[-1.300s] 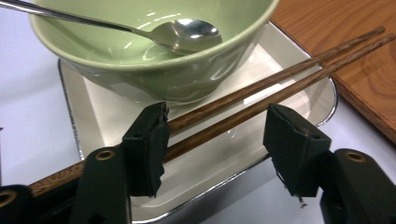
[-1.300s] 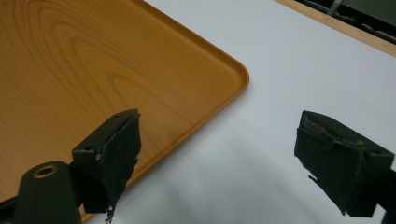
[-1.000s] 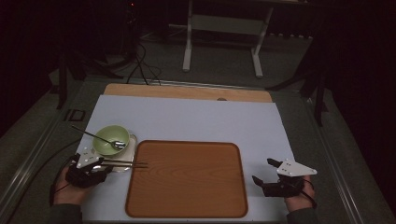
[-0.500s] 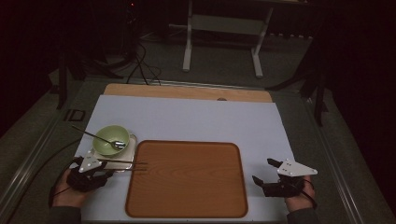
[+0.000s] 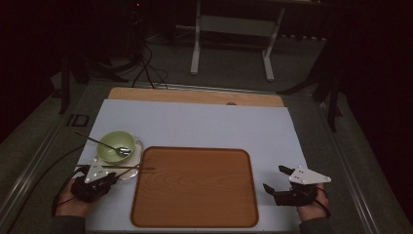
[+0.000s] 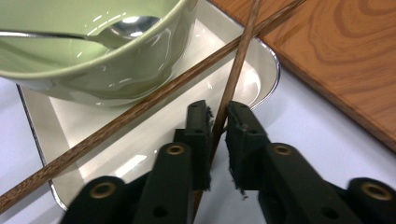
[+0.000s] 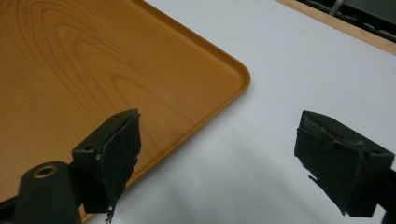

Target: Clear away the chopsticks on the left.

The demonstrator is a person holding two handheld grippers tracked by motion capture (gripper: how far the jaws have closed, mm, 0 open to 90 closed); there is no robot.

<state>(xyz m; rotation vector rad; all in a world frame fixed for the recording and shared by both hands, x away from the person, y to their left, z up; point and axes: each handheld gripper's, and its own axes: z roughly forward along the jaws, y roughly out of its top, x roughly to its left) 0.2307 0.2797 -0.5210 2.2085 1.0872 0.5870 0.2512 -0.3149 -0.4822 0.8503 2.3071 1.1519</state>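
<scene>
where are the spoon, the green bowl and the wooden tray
spoon (image 6: pixel 133 24), left gripper view, on its shiny scoop inside the bowl
green bowl (image 5: pixel 113 142), high view, on its inner wall
wooden tray (image 5: pixel 195 187), high view, on its bare flat middle

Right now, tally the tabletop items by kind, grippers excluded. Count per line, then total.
Chopsticks: 2
Green bowl: 1
Spoon: 1
White dish: 1
Wooden tray: 1
Total: 6
</scene>
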